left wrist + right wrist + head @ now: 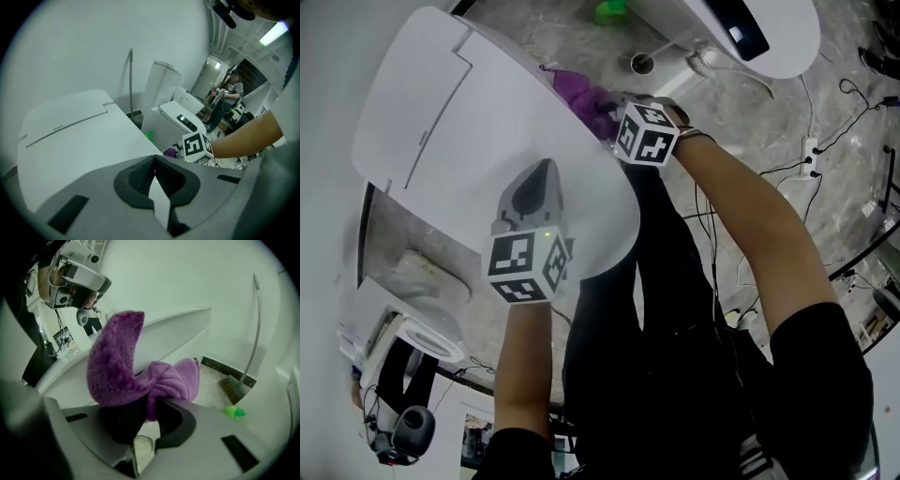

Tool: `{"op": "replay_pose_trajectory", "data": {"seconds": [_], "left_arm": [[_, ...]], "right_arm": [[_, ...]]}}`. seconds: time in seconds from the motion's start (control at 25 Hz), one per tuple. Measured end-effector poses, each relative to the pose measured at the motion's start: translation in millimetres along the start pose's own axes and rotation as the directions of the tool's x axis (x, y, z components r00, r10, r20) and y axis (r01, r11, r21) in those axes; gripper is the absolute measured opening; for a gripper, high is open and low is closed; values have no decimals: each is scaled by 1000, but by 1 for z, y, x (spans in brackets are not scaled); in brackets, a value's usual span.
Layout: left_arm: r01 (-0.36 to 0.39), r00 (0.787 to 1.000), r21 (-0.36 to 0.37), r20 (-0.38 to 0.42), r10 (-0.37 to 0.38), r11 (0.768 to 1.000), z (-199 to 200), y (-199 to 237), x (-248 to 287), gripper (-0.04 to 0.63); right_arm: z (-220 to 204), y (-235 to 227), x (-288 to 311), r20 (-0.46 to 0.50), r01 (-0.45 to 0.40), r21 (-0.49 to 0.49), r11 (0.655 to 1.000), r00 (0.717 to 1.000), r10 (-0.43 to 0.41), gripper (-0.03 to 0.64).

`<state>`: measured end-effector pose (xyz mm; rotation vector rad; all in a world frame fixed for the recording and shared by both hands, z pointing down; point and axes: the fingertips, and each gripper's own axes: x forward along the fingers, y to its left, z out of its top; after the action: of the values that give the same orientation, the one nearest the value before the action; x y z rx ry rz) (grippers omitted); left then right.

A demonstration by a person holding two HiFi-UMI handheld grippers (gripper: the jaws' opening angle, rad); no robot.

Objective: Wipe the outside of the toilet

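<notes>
The right gripper (150, 405) clamps the purple cloth (123, 363) beside the toilet lid (487, 122) edge for wiping; the left gripper (154, 161) (jaws together, empty) hovers clear.

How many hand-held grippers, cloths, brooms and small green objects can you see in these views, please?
Hand-held grippers: 2, the left hand-held gripper and the right hand-held gripper
Purple cloth: 1
Broom: 1
Small green object: 1
Total: 5
</notes>
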<state>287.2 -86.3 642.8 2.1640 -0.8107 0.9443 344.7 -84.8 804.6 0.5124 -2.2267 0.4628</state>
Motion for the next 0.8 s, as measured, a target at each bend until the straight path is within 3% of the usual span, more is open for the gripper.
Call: {"op": "replay_pose_trajectory", "data": {"seconds": [0.12,0.44,0.8], "left_arm": [[17,1000,21,-20,-17,1000,-26,-5,-13,6],[40,998,-18,-46,-41,999,-89,-40,-28,6],[31,999,-14,-12,-31,999,-144,-93,-41,6]], "right_arm": [[-12,23,-4,-31,15,-2,1000,999,-15,48],[-47,79,-20,-45,53,39,998,998,-51,48],[-79,132,-32,-34,139,53,989,990,-137,48]]}}
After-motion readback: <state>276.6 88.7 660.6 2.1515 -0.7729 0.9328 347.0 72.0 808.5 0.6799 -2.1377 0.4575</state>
